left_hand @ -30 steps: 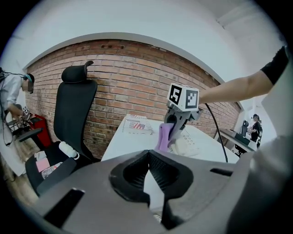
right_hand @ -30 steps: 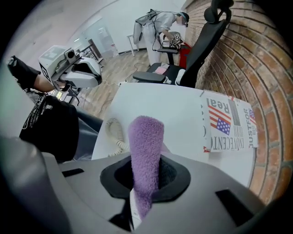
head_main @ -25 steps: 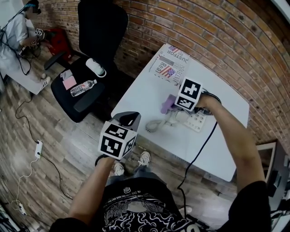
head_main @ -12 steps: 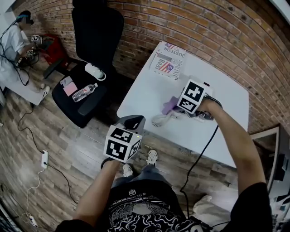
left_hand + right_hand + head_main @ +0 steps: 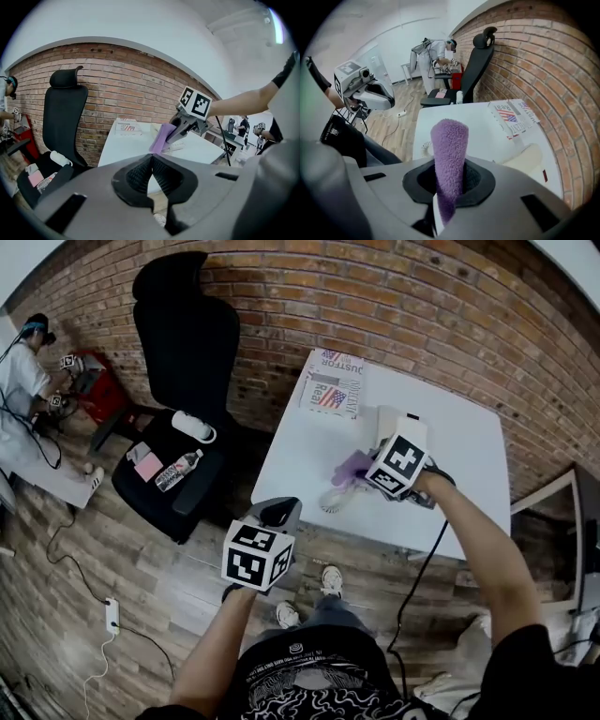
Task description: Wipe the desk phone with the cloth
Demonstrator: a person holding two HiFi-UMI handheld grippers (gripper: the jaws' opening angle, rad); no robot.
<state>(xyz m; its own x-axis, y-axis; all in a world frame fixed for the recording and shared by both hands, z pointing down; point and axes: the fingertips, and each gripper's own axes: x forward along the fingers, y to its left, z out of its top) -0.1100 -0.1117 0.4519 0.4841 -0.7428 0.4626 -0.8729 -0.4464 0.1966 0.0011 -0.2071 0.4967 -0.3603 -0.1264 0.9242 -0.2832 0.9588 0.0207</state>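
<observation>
A cream desk phone point(image 5: 383, 427) sits on the white table point(image 5: 309, 442), its coiled cord point(image 5: 329, 501) trailing toward the front edge. My right gripper point(image 5: 362, 471) hovers over the phone's near side, shut on a purple cloth point(image 5: 353, 465). In the right gripper view the cloth point(image 5: 449, 150) stands up from between the jaws, with the phone point(image 5: 529, 157) to the right of it. My left gripper point(image 5: 279, 513) hangs off the table's front-left edge over the floor, shut and holding nothing. From the left gripper view I see the right gripper point(image 5: 185, 125) holding the cloth point(image 5: 161, 138).
A booklet with a flag print point(image 5: 331, 392) lies at the table's back left by the brick wall. A black office chair point(image 5: 178, 381) carrying a bottle and small items stands left of the table. A person point(image 5: 23, 371) works at the far left. A black cable point(image 5: 417, 568) hangs off the table front.
The head view has pulled back and the table sits higher in the picture. My right gripper stays over the phone with the cloth; the left stays off the table's front edge.
</observation>
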